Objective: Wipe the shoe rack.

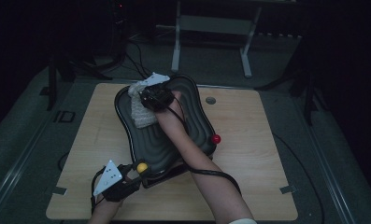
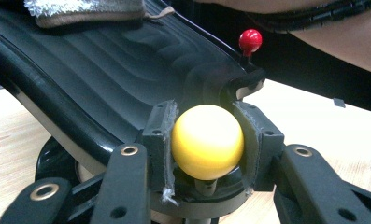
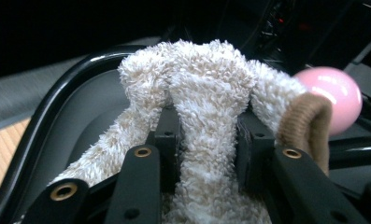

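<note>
Jaws of the left gripper (image 2: 206,154) are clamping the yellow knob (image 2: 207,141), steadying the tray (image 1: 192,116); right gripper (image 3: 206,140) is gripping the cloth (image 3: 206,93), apparently wiping; next sweep needs downward pressure

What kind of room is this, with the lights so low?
Probably a lab or recording workspace, not a home: a bare wooden table stands on grey carpet, cables trail across the floor behind it, and a metal equipment frame stands in the dark beyond.

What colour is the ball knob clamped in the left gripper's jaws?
Yellow: the ball knob shows best in the left gripper view.
</note>
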A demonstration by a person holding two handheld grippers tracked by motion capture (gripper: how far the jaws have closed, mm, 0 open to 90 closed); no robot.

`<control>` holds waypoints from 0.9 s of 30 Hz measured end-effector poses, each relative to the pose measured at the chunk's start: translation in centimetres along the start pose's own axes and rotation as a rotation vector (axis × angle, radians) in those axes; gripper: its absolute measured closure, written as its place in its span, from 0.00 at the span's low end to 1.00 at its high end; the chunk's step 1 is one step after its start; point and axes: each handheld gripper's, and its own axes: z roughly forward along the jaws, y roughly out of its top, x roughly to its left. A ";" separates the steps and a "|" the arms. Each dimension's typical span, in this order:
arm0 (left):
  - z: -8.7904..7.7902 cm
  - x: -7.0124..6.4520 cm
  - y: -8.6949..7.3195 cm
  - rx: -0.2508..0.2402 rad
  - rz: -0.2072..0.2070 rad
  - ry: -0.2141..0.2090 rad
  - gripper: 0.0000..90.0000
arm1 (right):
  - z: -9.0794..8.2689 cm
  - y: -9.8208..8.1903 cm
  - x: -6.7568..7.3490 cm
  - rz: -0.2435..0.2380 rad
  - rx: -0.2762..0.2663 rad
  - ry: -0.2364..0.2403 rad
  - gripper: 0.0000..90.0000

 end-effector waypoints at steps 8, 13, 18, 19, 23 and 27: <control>0.0 0.0 0.0 -0.001 -0.001 0.004 0.67 | -0.8 -1.7 1.0 -0.037 -0.002 0.022 0.74; 0.0 0.0 -0.1 -0.005 0.001 0.005 0.67 | -1.6 -3.1 1.7 -0.076 0.000 0.033 0.74; 0.0 0.0 -0.1 -0.005 0.001 0.007 0.67 | -2.4 -4.5 2.1 -0.088 -0.007 0.049 0.74; 0.0 -0.1 -0.1 -0.005 0.001 0.008 0.67 | -2.6 -4.8 2.3 -0.092 -0.008 0.052 0.74; 0.0 -0.1 -0.1 -0.004 0.002 0.009 0.67 | -3.3 -5.9 2.7 -0.105 -0.013 0.060 0.74; 0.0 -0.1 -0.1 -0.004 0.002 0.009 0.66 | -3.9 -6.8 3.1 -0.111 -0.016 0.061 0.74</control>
